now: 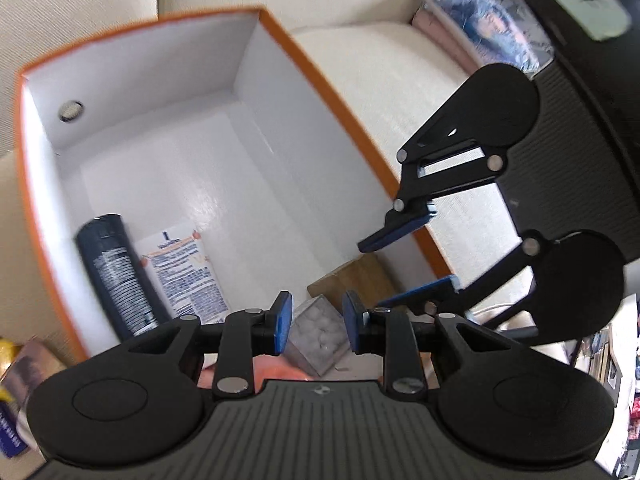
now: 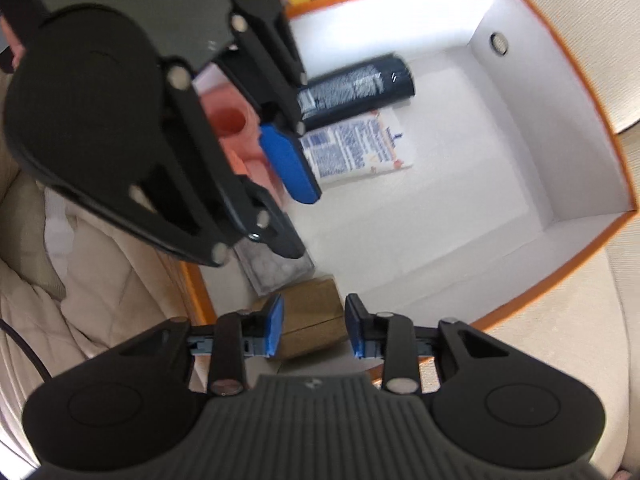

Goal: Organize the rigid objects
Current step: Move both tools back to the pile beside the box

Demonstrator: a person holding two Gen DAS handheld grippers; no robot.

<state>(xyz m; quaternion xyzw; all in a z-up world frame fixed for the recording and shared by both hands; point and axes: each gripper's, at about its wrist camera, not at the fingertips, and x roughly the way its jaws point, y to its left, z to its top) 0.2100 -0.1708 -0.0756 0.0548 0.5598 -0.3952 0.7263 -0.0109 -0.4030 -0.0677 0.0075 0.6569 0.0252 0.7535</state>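
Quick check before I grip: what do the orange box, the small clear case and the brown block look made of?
Orange box: looks like rigid cardboard, matte orange outside, smooth white lining with slight sheen. Small clear case: probably hard transparent plastic; white round pieces show through its walls. Brown block: matte tan, likely kraft cardboard or wood; blur leaves that open.

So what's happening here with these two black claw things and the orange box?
A person is tidying small items into the orange box on a sofa. The left gripper has its fingers on either side of a clear plastic case, and the right gripper straddles a small brown box; whether either is clamped is unclear. A dark bottle and a white packet already lie inside.
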